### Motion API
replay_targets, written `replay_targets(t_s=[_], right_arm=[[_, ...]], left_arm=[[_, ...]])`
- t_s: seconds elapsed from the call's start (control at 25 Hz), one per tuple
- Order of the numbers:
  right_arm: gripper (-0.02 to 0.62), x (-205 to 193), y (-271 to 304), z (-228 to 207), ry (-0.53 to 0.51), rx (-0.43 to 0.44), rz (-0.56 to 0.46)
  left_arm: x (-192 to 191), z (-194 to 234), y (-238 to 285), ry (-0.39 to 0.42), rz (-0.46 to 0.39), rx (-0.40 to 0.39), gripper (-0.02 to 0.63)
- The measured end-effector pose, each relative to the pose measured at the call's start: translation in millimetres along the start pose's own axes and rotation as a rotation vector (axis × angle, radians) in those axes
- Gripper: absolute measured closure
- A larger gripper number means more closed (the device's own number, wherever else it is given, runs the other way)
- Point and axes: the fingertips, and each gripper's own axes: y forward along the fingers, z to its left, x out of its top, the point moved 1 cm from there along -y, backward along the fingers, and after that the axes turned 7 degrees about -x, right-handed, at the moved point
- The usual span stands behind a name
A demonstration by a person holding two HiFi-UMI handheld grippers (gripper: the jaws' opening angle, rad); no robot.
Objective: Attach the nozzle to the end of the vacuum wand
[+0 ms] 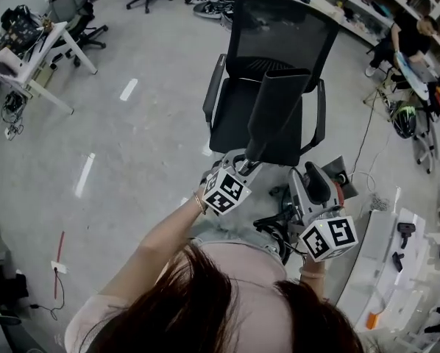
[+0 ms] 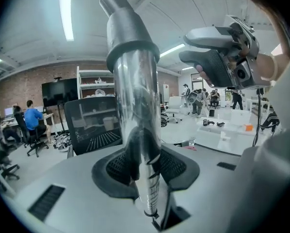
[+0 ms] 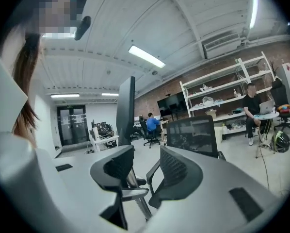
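Note:
My left gripper [image 1: 243, 166] is shut on the shiny chrome vacuum wand [image 2: 137, 130], which stands upright between its jaws [image 2: 145, 166]. A dark grey nozzle [image 1: 279, 112] sits on the wand's upper end, joined by a grey collar [image 2: 130, 38]. In the right gripper view the nozzle [image 3: 126, 106] rises as a flat dark slab just left of the jaws. My right gripper [image 1: 308, 181] hovers to the right of the wand, apart from it. It is open [image 3: 142, 171] with nothing between its fingers. It also shows at the upper right of the left gripper view [image 2: 222, 57].
A black mesh office chair [image 1: 242, 116] stands right behind the wand. A white table [image 1: 378, 271] with small tools is at the lower right. A desk [image 1: 40, 54] stands at the far left, and a person [image 1: 411, 39] is at shelves at the far right.

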Motion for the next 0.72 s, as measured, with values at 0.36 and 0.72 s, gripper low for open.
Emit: replay_targets(t_s=[0.36, 0.72], right_arm=[[0.408, -6.4, -45.5, -28.9, -0.044, 0.069, 0.021], [0.408, -9.8, -81.1, -37.1, -0.065, 0.146, 0.012]], left_arm=[[3.0, -27.1, 8.0, -0.012, 0.018, 0.11, 0.469], [5.3, -47.3, 16.0, -0.013, 0.033, 0.175, 0.471]])
